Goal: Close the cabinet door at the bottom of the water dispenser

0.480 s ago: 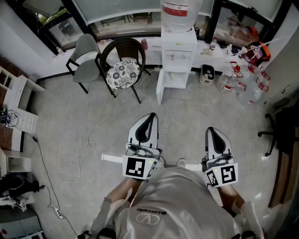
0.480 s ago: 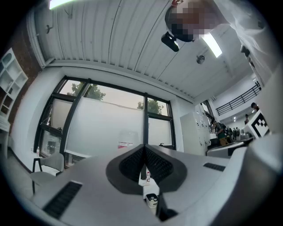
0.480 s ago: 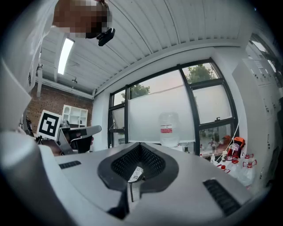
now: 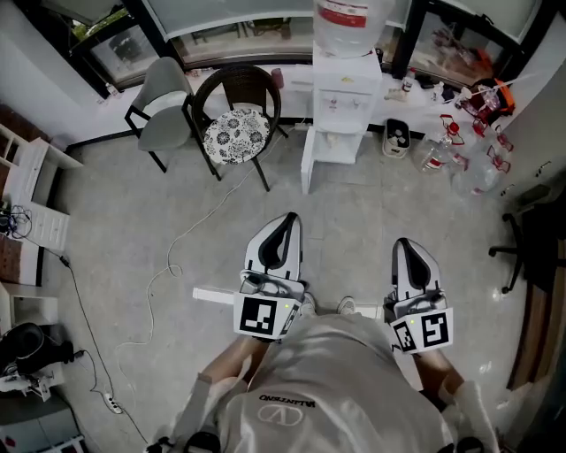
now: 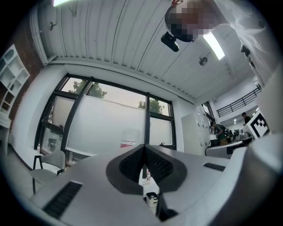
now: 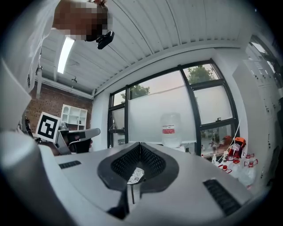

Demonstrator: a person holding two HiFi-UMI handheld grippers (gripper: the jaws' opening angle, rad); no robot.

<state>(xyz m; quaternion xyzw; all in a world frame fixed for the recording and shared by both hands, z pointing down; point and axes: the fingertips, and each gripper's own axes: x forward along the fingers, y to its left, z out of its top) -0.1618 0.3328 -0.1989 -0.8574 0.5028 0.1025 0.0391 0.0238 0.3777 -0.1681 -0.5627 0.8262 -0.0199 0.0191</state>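
Water dispenser (image 4: 347,93) is well ahead of both claws. Its bottom cabinet door (image 4: 306,168) juts open off the dispenser's picture-left corner, edge-on twd the person. Left claw (image 4: 284,221) is nearer, roughly in line w/ the door; right claw (image 4: 405,245) sits off to the dispenser's right. Both are shut tight and empty.

The water bottle (image 4: 349,22) on the water dispenser (image 4: 347,88) is cut off by the top edge of the head view. In the gripper views the dispenser's body is mostly hidden behind the left gripper (image 5: 144,148) and the right gripper (image 6: 140,145). The cabinet door (image 4: 306,164) is shown too small for details.
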